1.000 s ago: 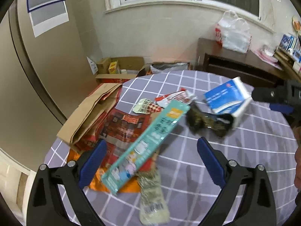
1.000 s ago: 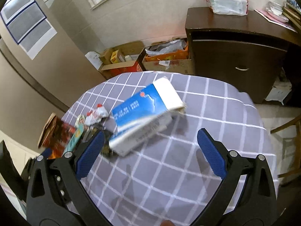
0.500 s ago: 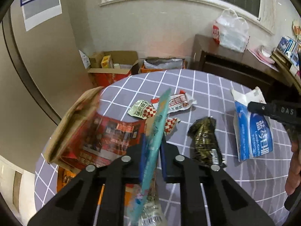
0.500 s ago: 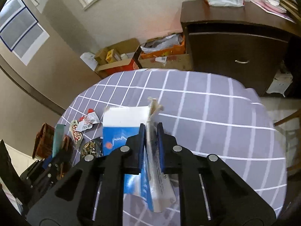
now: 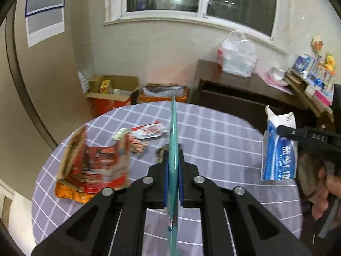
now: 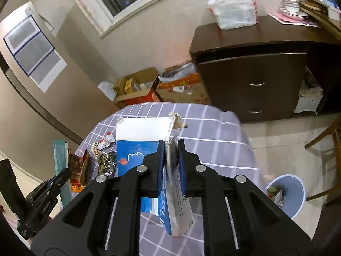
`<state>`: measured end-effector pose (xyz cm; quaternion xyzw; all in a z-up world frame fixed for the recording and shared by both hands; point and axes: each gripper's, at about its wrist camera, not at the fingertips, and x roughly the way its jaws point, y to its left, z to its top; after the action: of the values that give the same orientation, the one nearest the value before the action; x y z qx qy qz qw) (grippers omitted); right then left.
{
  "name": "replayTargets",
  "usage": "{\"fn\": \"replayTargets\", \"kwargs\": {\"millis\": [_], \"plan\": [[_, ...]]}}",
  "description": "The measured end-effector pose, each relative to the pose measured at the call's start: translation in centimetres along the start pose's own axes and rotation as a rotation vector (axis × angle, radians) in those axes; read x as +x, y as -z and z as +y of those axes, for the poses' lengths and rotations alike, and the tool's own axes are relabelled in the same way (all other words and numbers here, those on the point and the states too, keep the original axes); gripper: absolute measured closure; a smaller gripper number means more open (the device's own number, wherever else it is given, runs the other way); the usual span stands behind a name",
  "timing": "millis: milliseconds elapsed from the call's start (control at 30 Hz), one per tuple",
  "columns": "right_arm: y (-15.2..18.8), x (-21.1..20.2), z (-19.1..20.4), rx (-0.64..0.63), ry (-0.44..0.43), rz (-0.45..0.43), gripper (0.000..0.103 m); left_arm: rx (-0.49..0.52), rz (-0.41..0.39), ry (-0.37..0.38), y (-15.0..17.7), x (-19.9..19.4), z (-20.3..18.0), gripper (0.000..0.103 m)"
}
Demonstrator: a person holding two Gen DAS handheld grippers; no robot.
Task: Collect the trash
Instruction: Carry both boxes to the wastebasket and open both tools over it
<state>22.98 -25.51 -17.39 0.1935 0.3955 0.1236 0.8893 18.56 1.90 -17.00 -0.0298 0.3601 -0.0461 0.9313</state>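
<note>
My left gripper [image 5: 173, 160] is shut on a long teal wrapper [image 5: 173, 132], held edge-on above the round table [image 5: 213, 132]. My right gripper [image 6: 171, 149] is shut on a blue and white paper bag [image 6: 136, 145], lifted off the table; the bag also shows in the left wrist view [image 5: 279, 149]. The teal wrapper shows in the right wrist view [image 6: 60, 160] at the left. A red and brown paper bag [image 5: 93, 166], a red and white wrapper [image 5: 149, 130] and a dark wrapper [image 6: 106, 164] lie on the table.
A light blue bin [image 6: 285, 194] with trash in it stands on the floor right of the table. A dark cabinet [image 6: 255, 72] with a plastic bag [image 6: 232, 10] is behind. Cardboard boxes [image 5: 110, 93] sit by the wall. A wooden chair [image 6: 326, 140] is at the right.
Both grippers have risen from the table with their items. The blue and white bag and the teal wrapper hang higher. The view has tilted up toward the window.
</note>
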Motion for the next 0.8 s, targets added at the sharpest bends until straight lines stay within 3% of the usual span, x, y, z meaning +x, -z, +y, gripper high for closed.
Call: {"fn": "replayTargets", "kwargs": {"millis": [167, 400, 600, 800], "plan": [[0.0, -3.2, -2.9, 0.028, 0.01, -0.05, 0.09, 0.035, -0.014, 0.076, -0.3, -1.3, -4.6, 0.096], [0.7, -9.1, -10.5, 0.117, 0.091, -0.126, 0.09, 0.149, 0.007, 0.233, 0.0, -1.0, -15.2, 0.096], [2.2, -12.6, -18.9, 0.231, 0.201, -0.152, 0.09, 0.224, 0.088, 0.368, 2.5, 1.6, -24.5, 0.096], [4.9, -13.3, -26.4, 0.339, 0.296, -0.12, 0.09, 0.294, 0.201, 0.45, 5.9, 5.1, -32.4, 0.096]]}}
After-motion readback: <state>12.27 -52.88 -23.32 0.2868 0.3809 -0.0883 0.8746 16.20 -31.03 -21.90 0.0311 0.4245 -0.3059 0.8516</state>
